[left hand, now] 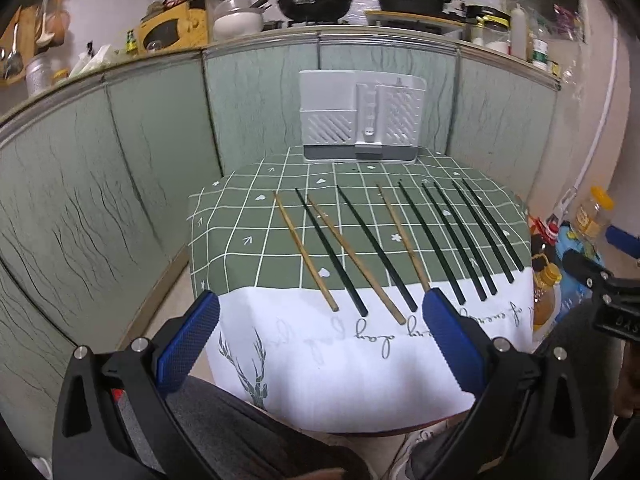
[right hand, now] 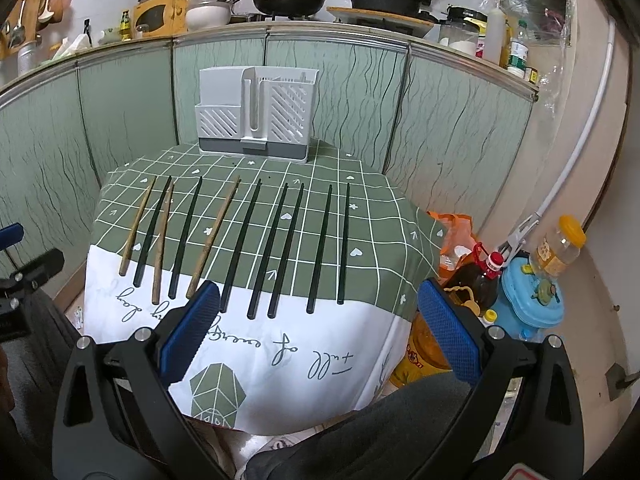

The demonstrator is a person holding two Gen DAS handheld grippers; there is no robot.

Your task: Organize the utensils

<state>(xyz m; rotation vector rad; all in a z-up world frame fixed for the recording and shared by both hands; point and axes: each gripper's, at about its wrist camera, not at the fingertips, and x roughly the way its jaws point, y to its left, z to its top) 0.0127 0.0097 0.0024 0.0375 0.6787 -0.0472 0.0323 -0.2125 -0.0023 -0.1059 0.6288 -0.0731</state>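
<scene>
Several black chopsticks [left hand: 460, 240] [right hand: 280, 248] and three wooden chopsticks [left hand: 306, 250] [right hand: 214, 236] lie in a row on a small table with a green checked cloth [left hand: 240, 232] [right hand: 380, 240]. A white and grey utensil holder [left hand: 361, 114] [right hand: 256, 114] stands upright at the table's far edge. My left gripper [left hand: 320, 320] is open and empty, held in front of the table's near edge, below the wooden chopsticks. My right gripper [right hand: 318, 312] is open and empty, held in front of the near edge below the black chopsticks.
Green cabinet panels [left hand: 120, 160] close in behind and to the left of the table, under a cluttered counter with pans [left hand: 314, 2]. Oil bottles [right hand: 480, 276], a jar [right hand: 560, 246] and a blue container [right hand: 532, 292] stand on the floor to the right.
</scene>
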